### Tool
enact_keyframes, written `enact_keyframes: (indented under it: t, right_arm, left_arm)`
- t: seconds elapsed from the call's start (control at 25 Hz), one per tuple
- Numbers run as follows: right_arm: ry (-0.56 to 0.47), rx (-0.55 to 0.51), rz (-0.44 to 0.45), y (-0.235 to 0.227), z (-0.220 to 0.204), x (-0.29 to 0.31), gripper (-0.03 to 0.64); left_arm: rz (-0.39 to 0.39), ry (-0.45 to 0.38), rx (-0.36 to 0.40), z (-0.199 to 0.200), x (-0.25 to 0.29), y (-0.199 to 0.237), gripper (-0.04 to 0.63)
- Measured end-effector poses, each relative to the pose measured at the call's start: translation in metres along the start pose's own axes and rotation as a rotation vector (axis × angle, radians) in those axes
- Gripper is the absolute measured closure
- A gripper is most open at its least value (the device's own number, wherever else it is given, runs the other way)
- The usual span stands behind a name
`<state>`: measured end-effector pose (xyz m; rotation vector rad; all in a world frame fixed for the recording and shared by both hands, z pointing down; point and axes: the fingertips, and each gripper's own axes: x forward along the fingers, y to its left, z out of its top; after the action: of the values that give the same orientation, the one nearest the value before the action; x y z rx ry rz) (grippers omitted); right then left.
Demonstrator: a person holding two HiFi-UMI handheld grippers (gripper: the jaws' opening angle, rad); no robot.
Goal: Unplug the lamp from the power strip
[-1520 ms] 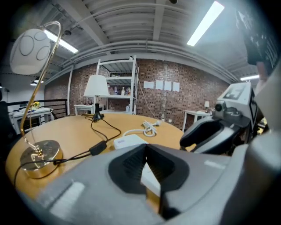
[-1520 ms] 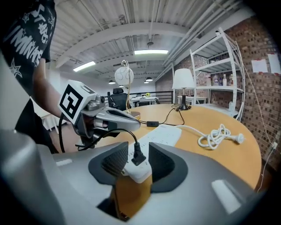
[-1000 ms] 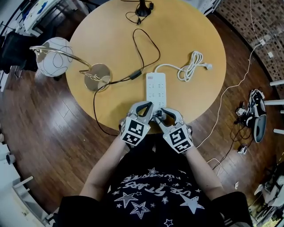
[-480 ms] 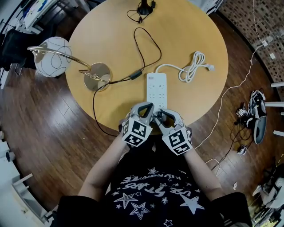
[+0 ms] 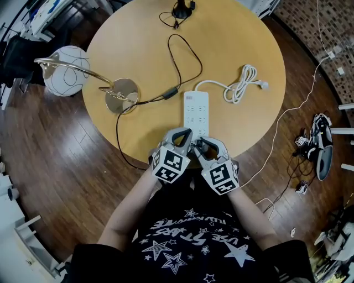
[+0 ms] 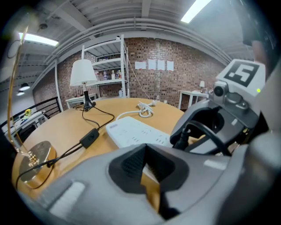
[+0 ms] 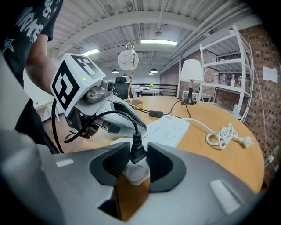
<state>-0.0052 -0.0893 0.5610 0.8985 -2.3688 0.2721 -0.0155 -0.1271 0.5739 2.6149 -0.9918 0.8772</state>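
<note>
A white power strip (image 5: 195,113) lies along the round wooden table (image 5: 138,38). The lamp's black plug (image 7: 138,151) stands in its near end, and its black cord runs past an inline switch (image 5: 170,93) to the brass lamp base (image 5: 121,95). My right gripper (image 5: 206,145) straddles the plug. Its jaws are closing, with the pads (image 7: 115,163) close on either side and no clear squeeze showing. My left gripper (image 5: 180,138) sits open just left of it over the strip's near corner (image 6: 151,172), with nothing gripped.
The lamp's round shade (image 5: 66,71) hangs beyond the table's left edge. The strip's own white cable lies coiled (image 5: 239,83) at the right. A second lamp's black foot and cord (image 5: 178,11) stand at the far edge. Loose cables and shoes (image 5: 321,143) lie on the wooden floor.
The right gripper's jaws have narrowed around the plug. Both grippers have stayed at the strip's near end.
</note>
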Motion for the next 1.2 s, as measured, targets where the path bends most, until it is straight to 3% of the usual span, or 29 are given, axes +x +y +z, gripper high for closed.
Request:
enact_keyframes:
  t: [0.48, 0.88, 1.0, 1.2]
  right_arm:
    - [-0.005, -0.054, -0.042, -0.0016, 0.0039, -0.0032, 0.492]
    - [0.004, -0.211, -0.077, 0.0019, 0.0041, -0.0051, 0.497]
    - [0.028, -0.187, -0.076, 0.0011, 0.0038, -0.0043, 0.497]
    - [-0.014, -0.045, -0.079, -0.0049, 0.0076, -0.0073, 0.524]
  left_arm:
    - [0.018, 0.025, 0.004, 0.0017, 0.0017, -0.0005, 0.592]
    - [0.020, 0.051, 0.031, 0.0027, 0.0039, -0.0031, 0.592]
    - [0.018, 0.048, 0.028, 0.0025, 0.0045, -0.0036, 0.592]
    - [0.016, 0.043, 0.021, 0.0025, 0.0047, -0.0033, 0.592]
